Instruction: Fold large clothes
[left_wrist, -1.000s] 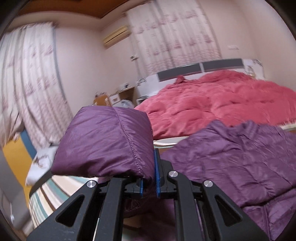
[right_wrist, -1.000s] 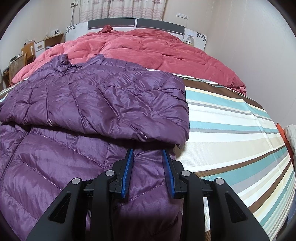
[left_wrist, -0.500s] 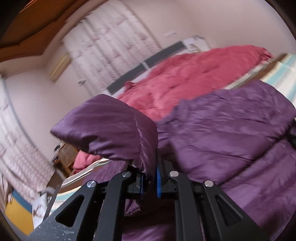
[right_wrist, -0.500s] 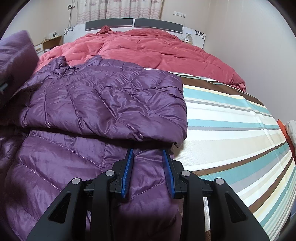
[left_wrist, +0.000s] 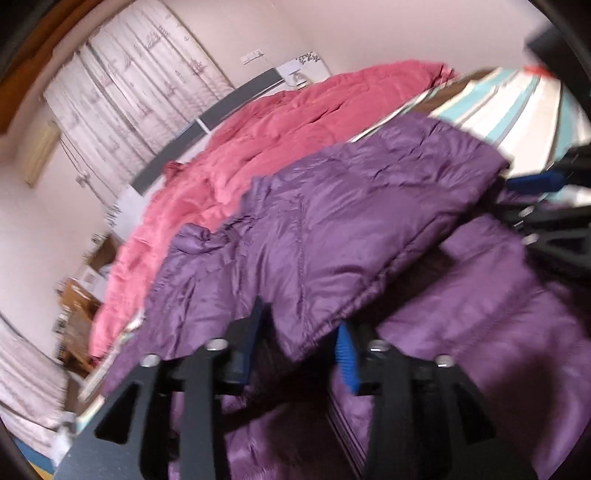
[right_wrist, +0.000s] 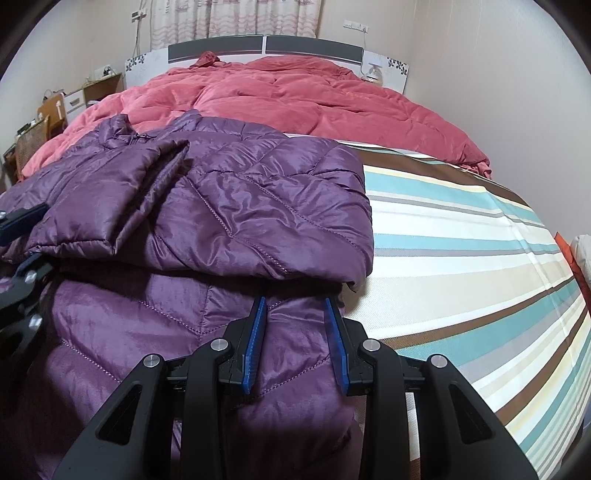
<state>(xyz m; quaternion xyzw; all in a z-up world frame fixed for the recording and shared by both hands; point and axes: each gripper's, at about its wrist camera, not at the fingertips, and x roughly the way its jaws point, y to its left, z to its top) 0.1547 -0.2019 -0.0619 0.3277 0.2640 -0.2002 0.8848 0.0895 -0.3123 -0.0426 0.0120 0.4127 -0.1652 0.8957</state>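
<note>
A purple quilted down jacket (right_wrist: 236, 206) lies on the striped bed sheet (right_wrist: 461, 258). Its left sleeve (right_wrist: 107, 192) lies folded across the chest, its cuff near the jacket's left edge. In the left wrist view the jacket (left_wrist: 332, 206) fills the middle. My left gripper (left_wrist: 299, 343) is open, with the sleeve cuff (left_wrist: 306, 325) lying loose between its jaws. It also shows at the left edge of the right wrist view (right_wrist: 18, 236). My right gripper (right_wrist: 295, 339) is open, hovering over the jacket's lower hem, holding nothing.
A pink-red duvet (right_wrist: 295, 96) is bunched at the head of the bed below the headboard (right_wrist: 258, 46). A bedside desk and chair (right_wrist: 48, 114) stand at the left. Bare striped sheet lies right of the jacket. An orange and white thing (right_wrist: 576, 258) sits at the far right.
My left gripper carried the sleeve rightward over the jacket, lowered it onto the chest and opened, letting it go. My right gripper stayed open over the hem.
</note>
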